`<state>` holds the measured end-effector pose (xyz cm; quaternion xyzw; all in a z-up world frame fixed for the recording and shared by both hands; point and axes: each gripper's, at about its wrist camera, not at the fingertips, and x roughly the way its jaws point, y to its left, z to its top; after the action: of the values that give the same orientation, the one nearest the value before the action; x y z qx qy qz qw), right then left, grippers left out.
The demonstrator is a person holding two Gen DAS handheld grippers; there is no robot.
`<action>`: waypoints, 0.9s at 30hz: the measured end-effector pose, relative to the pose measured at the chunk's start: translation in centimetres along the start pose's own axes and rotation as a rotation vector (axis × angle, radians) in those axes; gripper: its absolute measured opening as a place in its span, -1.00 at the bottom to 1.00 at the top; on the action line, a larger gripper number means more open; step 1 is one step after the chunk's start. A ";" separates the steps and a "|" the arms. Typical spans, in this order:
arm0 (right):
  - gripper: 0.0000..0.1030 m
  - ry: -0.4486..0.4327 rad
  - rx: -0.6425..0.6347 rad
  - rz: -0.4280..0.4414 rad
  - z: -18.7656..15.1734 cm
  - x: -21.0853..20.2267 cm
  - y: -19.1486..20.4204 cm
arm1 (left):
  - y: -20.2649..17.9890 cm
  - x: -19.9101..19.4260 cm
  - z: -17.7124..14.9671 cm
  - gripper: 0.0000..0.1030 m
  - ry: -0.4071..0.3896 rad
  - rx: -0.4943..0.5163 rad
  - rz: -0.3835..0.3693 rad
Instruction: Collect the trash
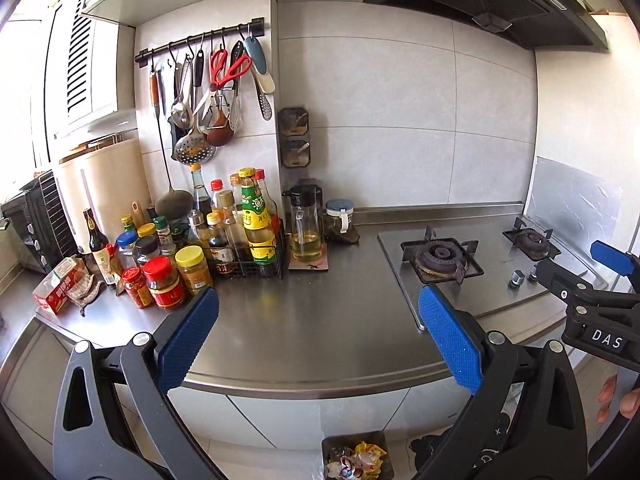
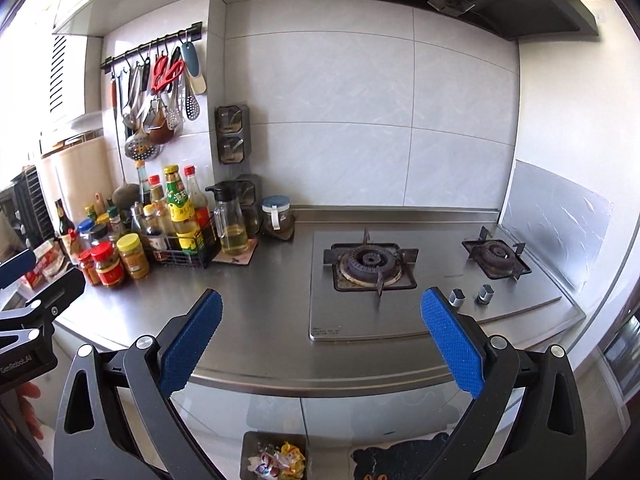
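My left gripper [image 1: 318, 308] is open and empty, held above the front edge of the steel counter [image 1: 312, 320]. My right gripper [image 2: 320, 312] is open and empty too, above the counter [image 2: 260, 312] just left of the stove; it also shows at the right of the left wrist view [image 1: 600, 276]. A dark trash bin [image 1: 356, 458] stands on the floor below the counter, holding crumpled colourful wrappers; it shows in the right wrist view as well [image 2: 276, 456]. I see no loose trash on the bare counter.
Several sauce bottles and jars [image 1: 180, 256] crowd the counter's left, with an oil jug [image 1: 306, 224] and a red-white carton [image 1: 58, 288]. A two-burner gas stove [image 2: 400, 272] is on the right. Utensils hang on a wall rail [image 1: 200, 48]. A floor mat [image 2: 400, 460] lies beside the bin.
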<state>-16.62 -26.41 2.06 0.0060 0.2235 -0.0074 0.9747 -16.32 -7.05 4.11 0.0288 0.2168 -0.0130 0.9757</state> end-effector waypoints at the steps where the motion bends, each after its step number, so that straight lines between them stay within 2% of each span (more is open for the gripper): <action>1: 0.94 -0.002 0.001 0.001 0.1 -0.1 0.1 | 0.1 -0.2 0.1 0.85 -0.003 -0.007 -0.001; 11: 0.94 -0.012 -0.014 0.009 0.4 -0.8 1.9 | 0.7 -0.5 0.1 0.85 -0.020 -0.019 -0.001; 27: 0.94 -0.023 -0.014 0.005 0.9 -0.8 2.6 | 1.8 -0.7 0.3 0.85 -0.027 -0.028 0.021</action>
<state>-16.94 -23.86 3.23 -0.0004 0.2122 -0.0035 0.9772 -16.77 -5.28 4.73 0.0171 0.2034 0.0001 0.9789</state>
